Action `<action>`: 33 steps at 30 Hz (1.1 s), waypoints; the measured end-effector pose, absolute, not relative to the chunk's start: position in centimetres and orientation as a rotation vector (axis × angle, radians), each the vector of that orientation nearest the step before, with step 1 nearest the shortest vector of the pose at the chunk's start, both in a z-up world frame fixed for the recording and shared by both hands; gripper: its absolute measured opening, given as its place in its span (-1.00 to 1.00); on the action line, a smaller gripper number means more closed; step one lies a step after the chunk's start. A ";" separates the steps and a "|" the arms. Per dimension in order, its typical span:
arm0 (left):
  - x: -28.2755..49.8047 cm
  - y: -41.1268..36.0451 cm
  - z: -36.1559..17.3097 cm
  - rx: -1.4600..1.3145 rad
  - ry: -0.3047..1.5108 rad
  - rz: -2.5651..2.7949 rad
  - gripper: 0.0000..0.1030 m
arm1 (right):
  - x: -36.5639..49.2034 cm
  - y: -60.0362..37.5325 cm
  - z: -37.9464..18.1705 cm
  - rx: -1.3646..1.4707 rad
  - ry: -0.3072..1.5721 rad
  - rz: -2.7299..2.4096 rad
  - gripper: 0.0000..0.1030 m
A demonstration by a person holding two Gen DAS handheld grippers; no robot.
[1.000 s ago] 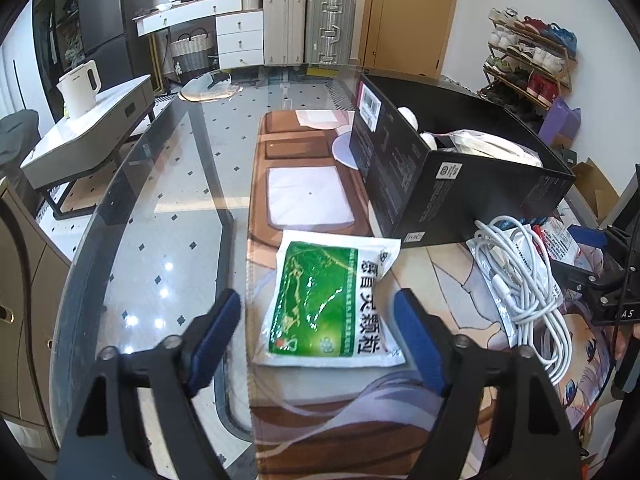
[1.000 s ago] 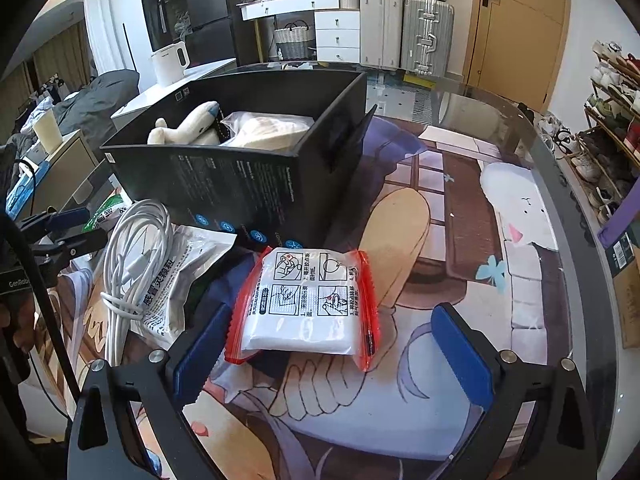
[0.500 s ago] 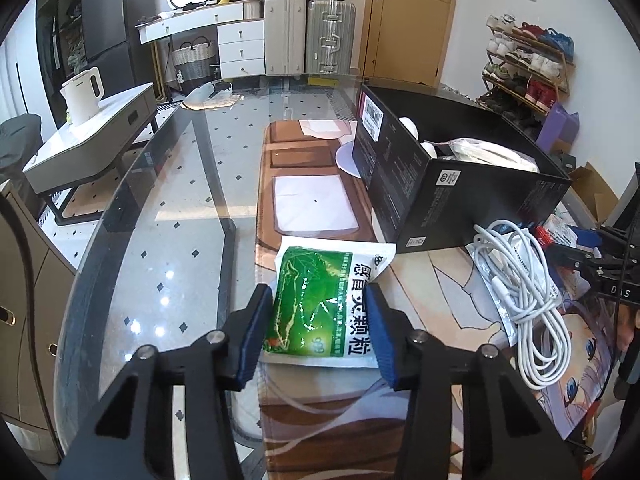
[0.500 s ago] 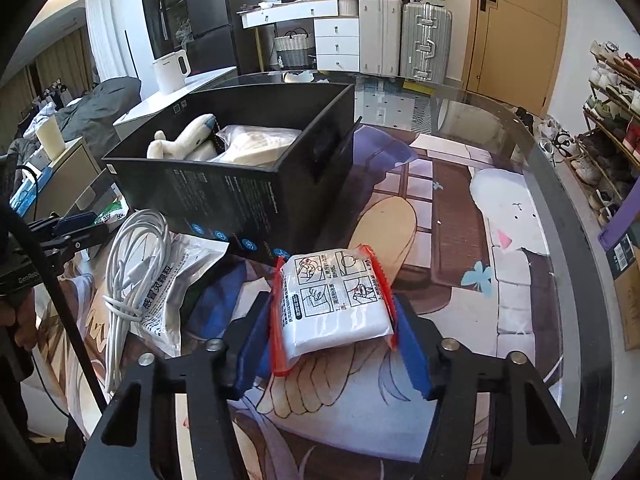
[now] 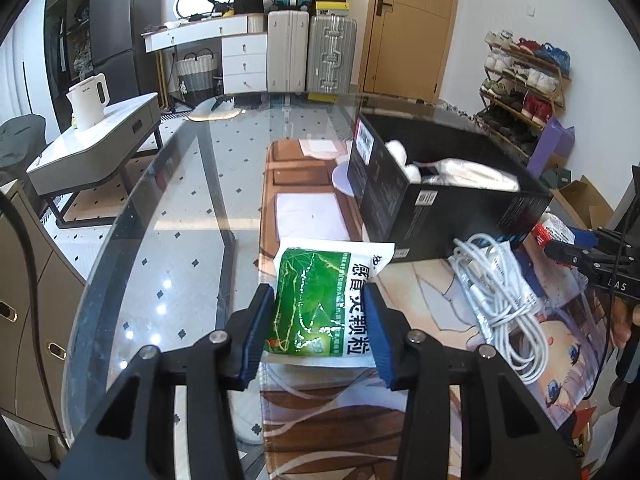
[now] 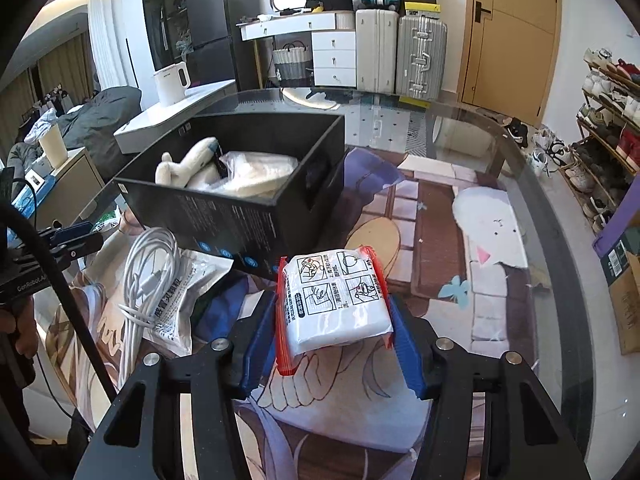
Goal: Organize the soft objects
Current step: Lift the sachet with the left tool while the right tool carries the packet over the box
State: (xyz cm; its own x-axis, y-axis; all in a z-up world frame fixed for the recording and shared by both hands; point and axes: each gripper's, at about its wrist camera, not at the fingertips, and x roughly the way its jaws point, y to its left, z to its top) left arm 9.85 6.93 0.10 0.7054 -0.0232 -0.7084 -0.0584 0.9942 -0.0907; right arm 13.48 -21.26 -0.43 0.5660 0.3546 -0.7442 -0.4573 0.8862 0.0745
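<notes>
Already a plush toy (image 6: 188, 162) and one bag sit inside the black box (image 6: 240, 216); beside it, my left hand-held gripper (image 5: 318, 326) clamps the green packet (image 5: 320, 304), my right hand-held gripper (image 6: 334, 322) the white pack (image 6: 334, 300). Both remain to be boxed.

The green sachet (image 5: 320, 304) carries the white characters "感冒灵颗粒". The black gripper handle (image 6: 28, 286) at the left edge reads "GenRobot.AI".

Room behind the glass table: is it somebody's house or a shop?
Most likely somebody's home, a lived-in room. A shoe rack full of shoes stands by the wall, suitcases are parked beside a wooden door, and an electric kettle sits on a low table.
</notes>
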 end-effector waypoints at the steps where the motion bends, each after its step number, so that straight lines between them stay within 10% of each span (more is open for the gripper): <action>1: 9.8 6.9 0.3 -0.110 0.782 0.018 -0.15 | 13.3 -21.4 -0.2 -0.130 0.838 0.478 0.08; 33: 10.1 3.6 6.6 -0.076 0.611 -0.089 -0.15 | 11.0 -21.0 7.0 -0.129 0.699 0.532 0.08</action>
State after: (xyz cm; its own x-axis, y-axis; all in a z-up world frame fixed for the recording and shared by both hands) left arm 10.09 3.59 6.57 0.8156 -0.1053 -0.5690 0.0606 0.9934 -0.0970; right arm 11.03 -20.99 6.99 0.6391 0.4228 -0.6425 -0.5071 0.8597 0.0613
